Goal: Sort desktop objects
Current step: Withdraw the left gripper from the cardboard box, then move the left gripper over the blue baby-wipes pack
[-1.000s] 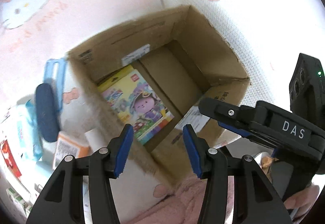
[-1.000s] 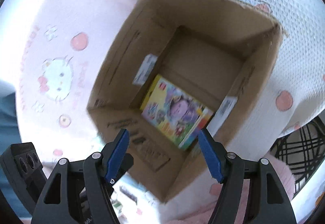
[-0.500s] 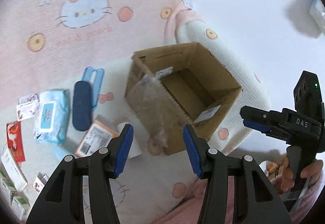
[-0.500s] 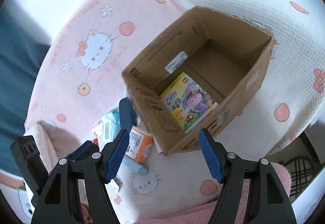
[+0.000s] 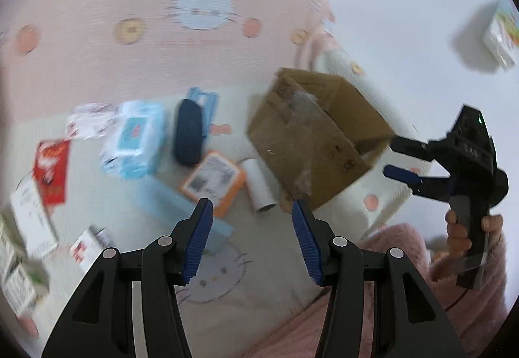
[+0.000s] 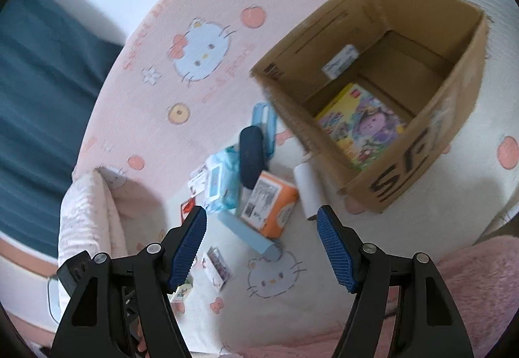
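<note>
Both my left tongs and right tongs gape wide and empty beside the cardboard box, ready for the orange packet lying just beside it.

Open-jawed left gripper above orange box (blurred), cardboard box beyond.

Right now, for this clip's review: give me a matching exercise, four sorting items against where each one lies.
Things:
1. colourful toy box
2. orange box
3. dark blue case
4. white roll

Places:
A. lying partly over the light blue holder
B. inside the cardboard box
C. outside the cardboard box, against its near wall
D. between the wipes pack and the white roll

Pairs: 1-B, 2-D, 3-A, 4-C
</note>
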Demonstrator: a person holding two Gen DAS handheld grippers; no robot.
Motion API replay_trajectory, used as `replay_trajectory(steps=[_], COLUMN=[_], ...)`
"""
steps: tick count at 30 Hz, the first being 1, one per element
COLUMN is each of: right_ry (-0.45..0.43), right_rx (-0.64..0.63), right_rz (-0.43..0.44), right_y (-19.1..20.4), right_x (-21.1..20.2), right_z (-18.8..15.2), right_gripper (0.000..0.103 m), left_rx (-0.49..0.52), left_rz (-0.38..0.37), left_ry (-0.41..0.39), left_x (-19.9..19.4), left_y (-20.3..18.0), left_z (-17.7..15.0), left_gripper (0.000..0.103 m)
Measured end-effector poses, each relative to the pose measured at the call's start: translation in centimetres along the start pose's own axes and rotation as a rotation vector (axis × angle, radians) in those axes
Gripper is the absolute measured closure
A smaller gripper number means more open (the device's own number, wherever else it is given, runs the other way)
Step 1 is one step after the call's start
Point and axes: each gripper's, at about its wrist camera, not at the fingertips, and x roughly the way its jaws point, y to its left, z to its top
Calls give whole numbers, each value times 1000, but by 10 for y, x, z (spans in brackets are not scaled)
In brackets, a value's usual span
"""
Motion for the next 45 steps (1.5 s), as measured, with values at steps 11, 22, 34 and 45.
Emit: replay_trajectory(steps=[11,22,34,45], right_ry=[126,224,223,272], right_rx=[-197,-280,-138,-17], right_rz=[59,70,105,71], right_y=[61,100,100,79], right_x=[84,185,249,307], right_z=[-38,-57,-36,-21], right_gripper=[34,34,34,34], left_rx=[-212,-265,-390,-506], left_rz=[2,-21,28,62], left_ry=[-35,-4,22,73], left_x=[5,22,66,129], left_y=[85,147,200,228], left_z=[-9,8,35,44], left_gripper=[46,34,34,34])
